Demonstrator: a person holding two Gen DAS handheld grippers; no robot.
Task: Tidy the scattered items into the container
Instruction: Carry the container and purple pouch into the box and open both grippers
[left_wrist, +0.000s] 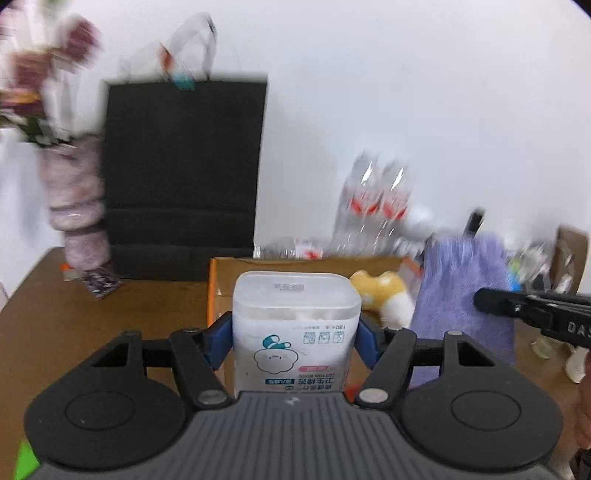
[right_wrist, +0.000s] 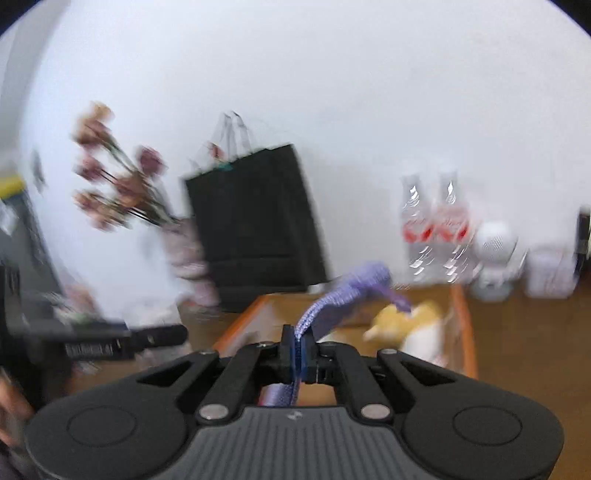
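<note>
My left gripper (left_wrist: 295, 334) is shut on a translucent cotton-swab box (left_wrist: 295, 325) with a cartoon label, held above the brown table in front of the cardboard box (left_wrist: 221, 291). A yellow and white plush toy (left_wrist: 384, 295) lies inside that box. My right gripper (right_wrist: 298, 349) is shut on a purple cloth (right_wrist: 347, 291), which hangs over the cardboard box (right_wrist: 466, 332) beside the plush toy (right_wrist: 410, 325). In the left wrist view the same cloth (left_wrist: 465, 291) drapes down at right, with the right gripper (left_wrist: 480, 301) pinching it.
A black paper bag (left_wrist: 184, 177) stands behind the box against the white wall. A vase of dried flowers (left_wrist: 77, 206) is at the left. Clear bottles (right_wrist: 436, 229), a small white round device (right_wrist: 495, 251) and a white container (right_wrist: 550, 273) line the back right.
</note>
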